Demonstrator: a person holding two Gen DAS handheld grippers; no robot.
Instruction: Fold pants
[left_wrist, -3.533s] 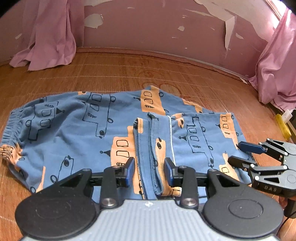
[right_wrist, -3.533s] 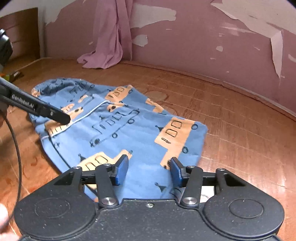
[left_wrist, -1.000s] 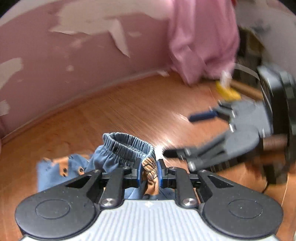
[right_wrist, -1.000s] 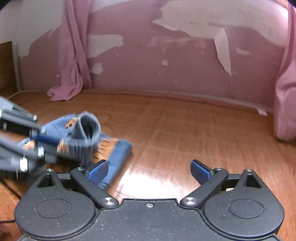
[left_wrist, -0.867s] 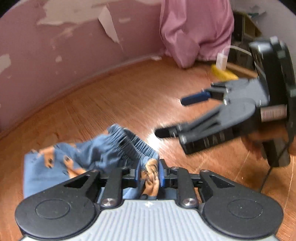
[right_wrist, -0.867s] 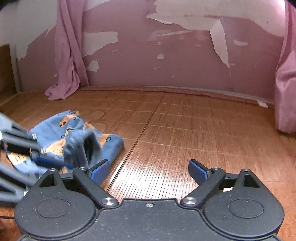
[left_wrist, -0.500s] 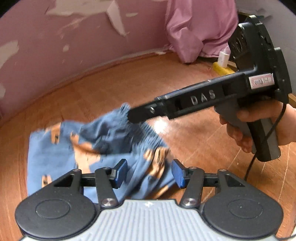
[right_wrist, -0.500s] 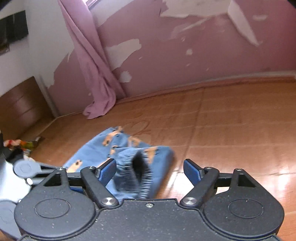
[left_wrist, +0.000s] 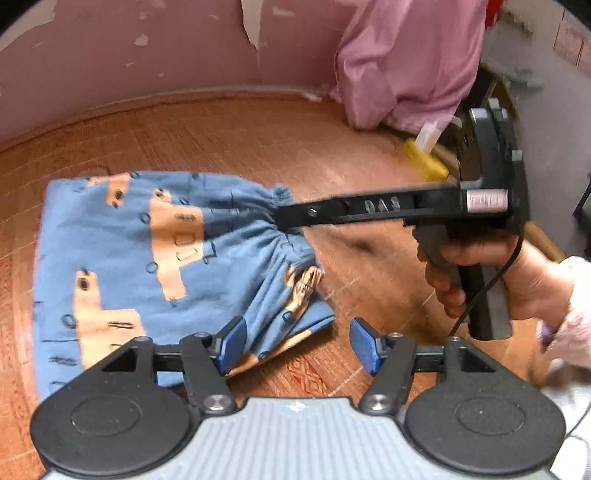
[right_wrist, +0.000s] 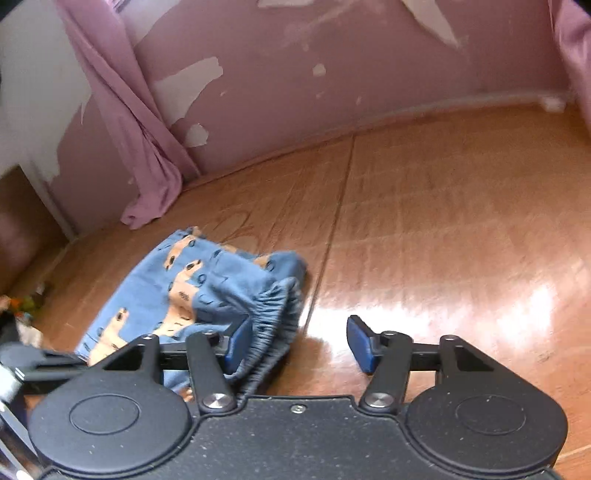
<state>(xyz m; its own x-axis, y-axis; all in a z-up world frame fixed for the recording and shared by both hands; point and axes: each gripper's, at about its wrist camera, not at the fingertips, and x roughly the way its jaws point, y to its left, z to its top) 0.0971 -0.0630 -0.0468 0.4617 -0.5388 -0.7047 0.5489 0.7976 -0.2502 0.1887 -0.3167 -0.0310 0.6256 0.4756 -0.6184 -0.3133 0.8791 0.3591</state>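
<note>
Left gripper (left_wrist: 297, 345): jaws spread wide, gripping nothing; low over near edge of pants; left pad (left_wrist: 231, 345) just at the folded hem, right pad over bare floor.
Right gripper (right_wrist: 295, 341): jaws spread wide, gripping nothing; left pad (right_wrist: 236, 341) against the gathered waistband, right pad over bare floor. In left view, seen side-on as a long black bar (left_wrist: 369, 208) with tip at the waistband; whether tip touches cloth cannot be told.
Hand (left_wrist: 495, 275): wrapped around right gripper handle, pale sleeve at wrist, black cable hanging down past the fingers.
Pants (left_wrist: 147, 258): blue with orange vehicle print, folded into a flat stack on the floor; waistband (right_wrist: 275, 314) bunched and raised on the side nearest the right gripper.
Floor (right_wrist: 443, 229): brown woven mat, glossy highlight right of pants.
Yellow item (left_wrist: 424, 164): on floor beyond right gripper, near curtain; kind cannot be told.
Curtains: pink, one bundle (left_wrist: 406, 62) at far right of left view, one (right_wrist: 140, 140) hanging to floor beyond pants in right view.
Wall (right_wrist: 332, 66): pink, paint peeling in patches.
</note>
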